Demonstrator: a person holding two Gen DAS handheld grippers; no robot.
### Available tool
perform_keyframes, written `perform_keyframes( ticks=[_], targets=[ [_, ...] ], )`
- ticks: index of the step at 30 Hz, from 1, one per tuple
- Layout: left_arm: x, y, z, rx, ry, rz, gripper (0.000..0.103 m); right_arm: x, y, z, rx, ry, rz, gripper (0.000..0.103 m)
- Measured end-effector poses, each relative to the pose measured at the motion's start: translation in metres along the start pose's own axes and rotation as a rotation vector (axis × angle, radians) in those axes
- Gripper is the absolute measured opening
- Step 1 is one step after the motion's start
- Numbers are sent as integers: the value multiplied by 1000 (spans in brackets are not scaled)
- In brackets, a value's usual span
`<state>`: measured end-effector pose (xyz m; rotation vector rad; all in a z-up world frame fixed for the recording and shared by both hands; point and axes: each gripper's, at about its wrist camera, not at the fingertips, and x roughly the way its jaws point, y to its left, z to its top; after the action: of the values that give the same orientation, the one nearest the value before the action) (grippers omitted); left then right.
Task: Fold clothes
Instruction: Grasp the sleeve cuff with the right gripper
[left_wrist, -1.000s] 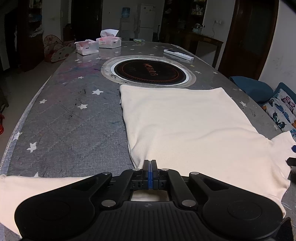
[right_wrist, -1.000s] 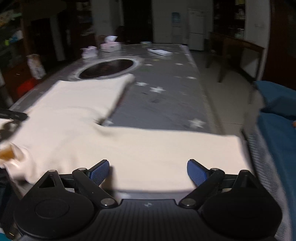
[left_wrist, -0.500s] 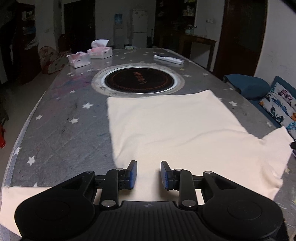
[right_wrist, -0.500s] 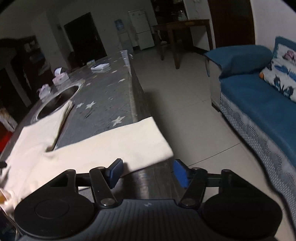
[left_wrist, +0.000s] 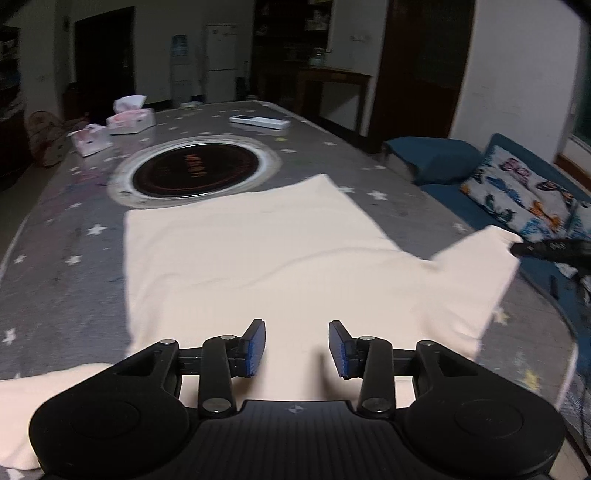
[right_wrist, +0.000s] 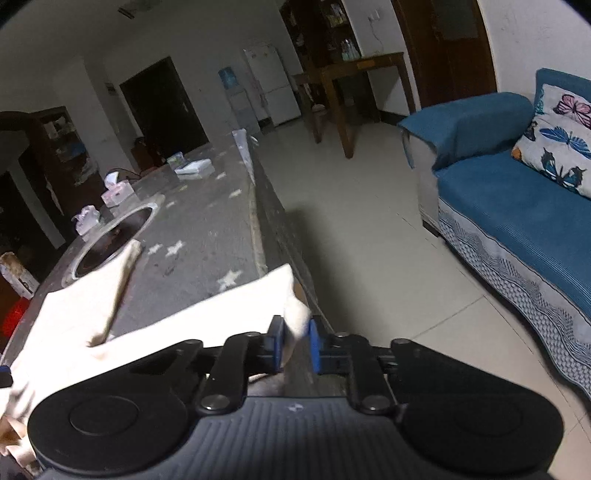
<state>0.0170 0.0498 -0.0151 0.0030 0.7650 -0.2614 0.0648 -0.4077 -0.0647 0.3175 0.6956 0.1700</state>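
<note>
A cream long-sleeved top (left_wrist: 258, 258) lies flat on the grey star-patterned table (left_wrist: 66, 229), body stretching away toward the round hob. My left gripper (left_wrist: 297, 347) hovers open over the near end of the top, nothing between its blue pads. The right sleeve (left_wrist: 476, 280) runs out to the table's right edge. There my right gripper (right_wrist: 295, 341) is shut on the sleeve's end (right_wrist: 291, 317), cloth bunched between the pads. In the left wrist view the right gripper (left_wrist: 517, 246) holds that sleeve corner slightly lifted. The left sleeve (left_wrist: 55, 398) lies near left.
A round black hob (left_wrist: 195, 171) is set in the table beyond the top. Two tissue boxes (left_wrist: 129, 120) and a white remote (left_wrist: 258, 122) sit farther back. A blue sofa (right_wrist: 517, 221) with a butterfly cushion (right_wrist: 565, 147) stands right of the table edge (right_wrist: 258, 236), across tiled floor.
My left gripper went from shut to open and shifted right along the top. My right gripper swung to the sleeve's end at the table edge and closed on it, lifting the corner.
</note>
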Motion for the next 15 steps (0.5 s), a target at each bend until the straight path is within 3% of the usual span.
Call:
perform_keyframes(
  ticks=[6,15],
  targets=[
    [7,-28,-3,30,16,-86,42,-17,25,24,-18,-43,117,8],
    [15,-65,-9,76,10,-211,42,-34,116,66,-163,-91,323,6]
  ],
)
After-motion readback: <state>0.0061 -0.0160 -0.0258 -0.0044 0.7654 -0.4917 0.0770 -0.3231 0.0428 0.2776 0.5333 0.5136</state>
